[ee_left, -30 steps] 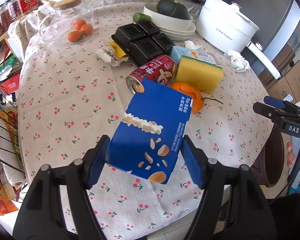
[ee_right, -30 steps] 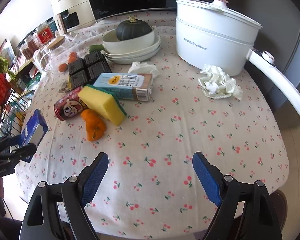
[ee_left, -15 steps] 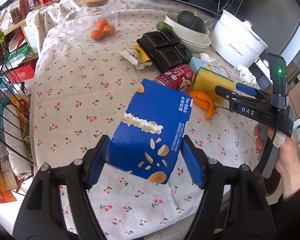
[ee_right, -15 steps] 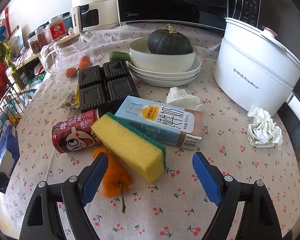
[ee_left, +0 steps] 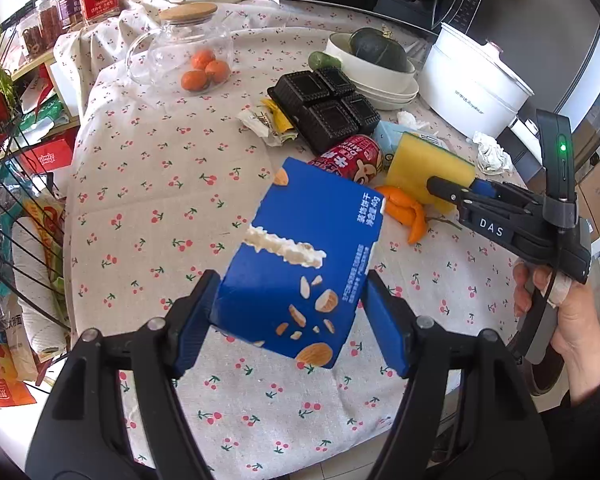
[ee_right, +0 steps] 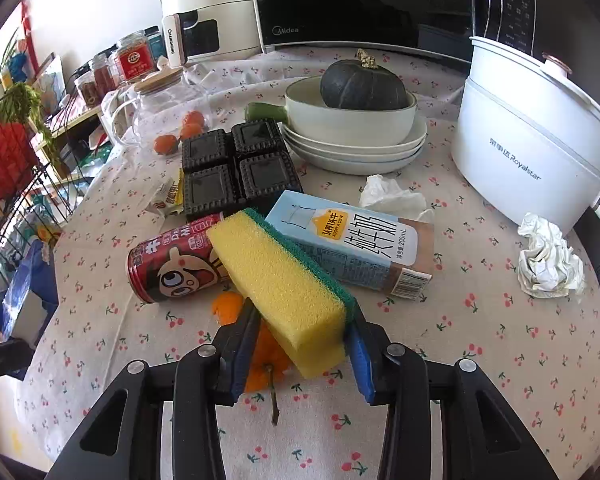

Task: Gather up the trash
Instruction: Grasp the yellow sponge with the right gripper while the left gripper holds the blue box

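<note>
While left claw (ee_left: 288, 320) grips blue box (ee_left: 300, 256) — right claw (ee_right: 300, 340), around sponge (ee_right: 284, 280)

Your right gripper (ee_right: 300, 344) hiding most of the orange peel (ee_right: 226, 306) beneath it, sponge (ee_right: 284, 280) ahead covering the red can (ee_right: 172, 268) end, blue box (ee_right: 24, 292) cut off far left.

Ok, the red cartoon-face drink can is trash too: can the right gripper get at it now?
Probably not yet: the right gripper is clamped on the yellow sponge with green backing, and that sponge overlaps the red can at one end.
</note>
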### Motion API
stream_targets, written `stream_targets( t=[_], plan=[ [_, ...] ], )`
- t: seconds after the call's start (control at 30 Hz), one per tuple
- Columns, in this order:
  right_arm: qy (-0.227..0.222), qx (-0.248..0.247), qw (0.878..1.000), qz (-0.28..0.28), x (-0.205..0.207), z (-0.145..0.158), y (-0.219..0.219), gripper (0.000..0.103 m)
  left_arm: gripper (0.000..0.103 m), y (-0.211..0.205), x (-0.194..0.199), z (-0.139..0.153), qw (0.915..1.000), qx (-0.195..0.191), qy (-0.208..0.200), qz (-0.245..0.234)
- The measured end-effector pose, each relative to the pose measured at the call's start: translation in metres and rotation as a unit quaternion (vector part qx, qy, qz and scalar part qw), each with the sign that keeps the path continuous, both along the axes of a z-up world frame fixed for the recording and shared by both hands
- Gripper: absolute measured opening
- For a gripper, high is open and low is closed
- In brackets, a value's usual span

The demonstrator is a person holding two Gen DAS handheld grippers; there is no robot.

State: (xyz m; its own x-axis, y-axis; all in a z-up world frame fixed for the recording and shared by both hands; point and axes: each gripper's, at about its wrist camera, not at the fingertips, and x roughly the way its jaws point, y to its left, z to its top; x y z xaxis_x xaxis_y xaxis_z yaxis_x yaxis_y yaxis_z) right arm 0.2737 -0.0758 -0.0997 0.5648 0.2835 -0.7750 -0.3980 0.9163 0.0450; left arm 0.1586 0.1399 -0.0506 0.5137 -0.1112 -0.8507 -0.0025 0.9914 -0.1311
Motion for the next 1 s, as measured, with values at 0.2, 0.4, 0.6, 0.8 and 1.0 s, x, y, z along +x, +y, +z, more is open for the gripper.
stream_targets(
  t=[0.2,0.4,0.6,0.8,1.0],
  plan=[
    [-0.010,-0.005,1.000,0.002,-0.028,0.027,-0.025,0.040,0.072,-0.021,-0.002,0.008,0.9996,0.007,-0.017,-0.020],
    [-0.020,-0.004,1.000,-0.008,-0.056,0.053,-0.064,0.040,0.072,-0.052,-0.005,0.014,0.9982,0.012,-0.030,-0.050],
    [-0.012,-0.020,0.999,-0.049,-0.081,0.063,-0.116,0.040,0.072,-0.093,-0.005,0.015,0.9955,0.009,-0.033,-0.088],
    [0.010,-0.020,0.996,-0.092,-0.104,0.064,-0.168,0.040,0.072,-0.142,-0.008,0.015,0.9904,0.014,-0.038,-0.132],
    [0.028,-0.024,0.991,-0.132,-0.127,0.061,-0.217,0.040,0.072,-0.195,-0.014,0.016,0.9832,0.010,-0.044,-0.177]
  ],
)
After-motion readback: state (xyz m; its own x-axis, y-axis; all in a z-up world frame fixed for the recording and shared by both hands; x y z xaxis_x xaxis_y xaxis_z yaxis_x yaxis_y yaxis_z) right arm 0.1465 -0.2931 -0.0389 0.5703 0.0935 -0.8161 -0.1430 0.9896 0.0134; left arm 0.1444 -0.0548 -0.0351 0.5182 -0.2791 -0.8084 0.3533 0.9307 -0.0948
